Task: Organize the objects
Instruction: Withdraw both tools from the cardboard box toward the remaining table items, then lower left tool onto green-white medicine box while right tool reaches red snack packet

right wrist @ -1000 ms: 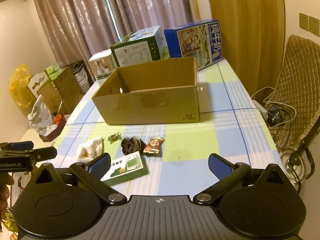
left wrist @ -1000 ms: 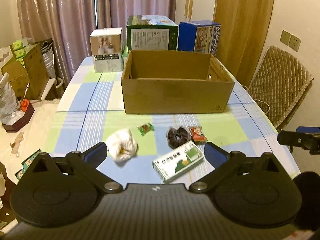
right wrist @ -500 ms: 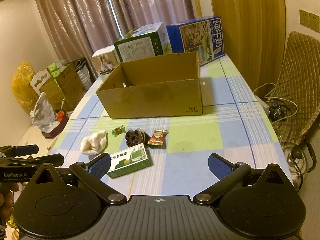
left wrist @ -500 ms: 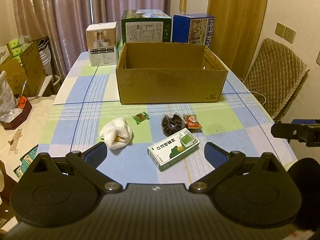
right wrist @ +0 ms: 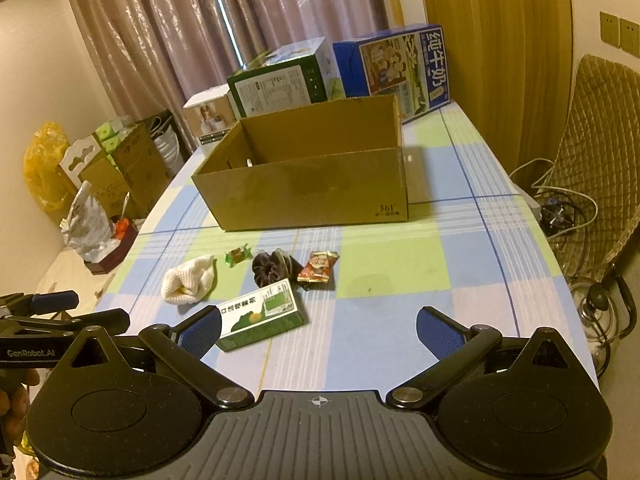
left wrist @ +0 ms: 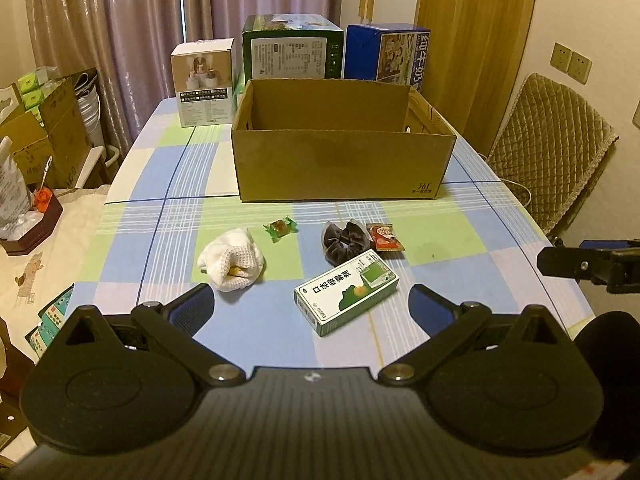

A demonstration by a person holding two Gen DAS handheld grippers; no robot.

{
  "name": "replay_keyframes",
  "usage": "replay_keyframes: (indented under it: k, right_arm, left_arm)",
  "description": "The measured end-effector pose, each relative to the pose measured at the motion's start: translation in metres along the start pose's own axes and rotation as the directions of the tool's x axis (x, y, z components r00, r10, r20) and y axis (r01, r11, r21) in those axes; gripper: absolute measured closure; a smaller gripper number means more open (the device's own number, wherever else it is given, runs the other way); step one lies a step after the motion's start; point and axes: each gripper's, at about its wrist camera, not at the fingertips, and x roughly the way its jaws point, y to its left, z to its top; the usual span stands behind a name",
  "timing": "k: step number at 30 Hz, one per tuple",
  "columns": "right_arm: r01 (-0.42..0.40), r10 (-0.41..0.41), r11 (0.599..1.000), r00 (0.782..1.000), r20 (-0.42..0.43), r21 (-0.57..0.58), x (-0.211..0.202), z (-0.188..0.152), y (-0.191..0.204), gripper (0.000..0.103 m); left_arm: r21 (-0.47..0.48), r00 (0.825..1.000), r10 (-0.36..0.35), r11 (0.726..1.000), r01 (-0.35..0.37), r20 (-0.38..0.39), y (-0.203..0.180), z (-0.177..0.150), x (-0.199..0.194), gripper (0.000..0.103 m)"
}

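Both cameras have pulled back, so the items look smaller. Left wrist view: left gripper [left wrist: 310, 304] jaws wide, empty, above the medicine box [left wrist: 346, 292] on the worktop [left wrist: 448, 236]. Right wrist view: right gripper [right wrist: 319, 328] jaws wide, empty; cardboard box [right wrist: 316, 188] stands beyond the scrunchie [right wrist: 271, 267].

Green medicine box [left wrist: 346, 292], scrunchie [left wrist: 345, 240], candies and cloth [left wrist: 232, 264] lie before the open carton [left wrist: 340, 168].
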Motion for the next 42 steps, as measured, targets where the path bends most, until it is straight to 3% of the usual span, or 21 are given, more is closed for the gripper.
replay_keyframes:
  k: [34,42]
  right_arm:
    - [0.013,-0.011,0.998,0.999,-0.052,0.054,0.028,-0.004,-0.019,0.002]
    - [0.018,-0.015,0.999,0.997,-0.081,0.043,0.048,-0.006,-0.023,0.002]
  left_arm:
    - [0.026,0.997,-0.021,0.999,0.023,-0.080,-0.001,-0.010,0.040,0.001]
    - [0.095,0.993,-0.026,0.995,0.037,-0.118,0.003,-0.013,0.066,0.002]
